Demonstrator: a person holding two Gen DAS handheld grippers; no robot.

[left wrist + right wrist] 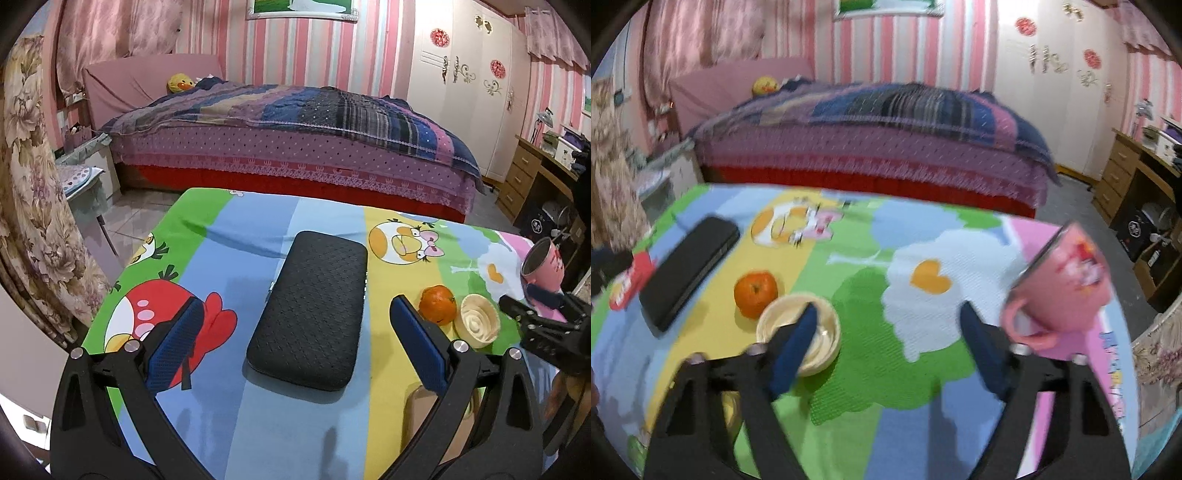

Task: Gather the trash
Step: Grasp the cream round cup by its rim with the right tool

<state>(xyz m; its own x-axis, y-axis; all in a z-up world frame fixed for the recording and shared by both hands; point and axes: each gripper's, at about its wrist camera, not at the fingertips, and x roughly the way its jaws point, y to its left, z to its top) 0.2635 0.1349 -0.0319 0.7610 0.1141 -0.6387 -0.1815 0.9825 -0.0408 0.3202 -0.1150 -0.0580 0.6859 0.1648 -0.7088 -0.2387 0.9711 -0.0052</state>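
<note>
Left wrist view: the left gripper (pixel 299 332) hovers with jaws spread wide over a table (pixel 258 424) draped in a bright cartoon-bird cloth, gripping nothing. A black textured case (pixel 308 312) lies flat at frame centre, between the blue finger pads. At lower right, an orange (pixel 437 304) sits just beside a cream bowl-shaped cup (pixel 477 320), with a tilted pink mug (pixel 543 267) at the right edge. The right gripper (pixel 543 317) enters from the far right; whether it is open cannot be told here. A bed (pixel 295 140) fills the background.

Right wrist view, blurred: the right gripper (pixel 886 354) is open and empty above the cloth. Its left finger overlaps the cream cup (pixel 820 332) at lower left; the orange (pixel 755 291) sits just beyond, the case (pixel 689 271) at left. The mug (pixel 1067 288) leans at right.
</note>
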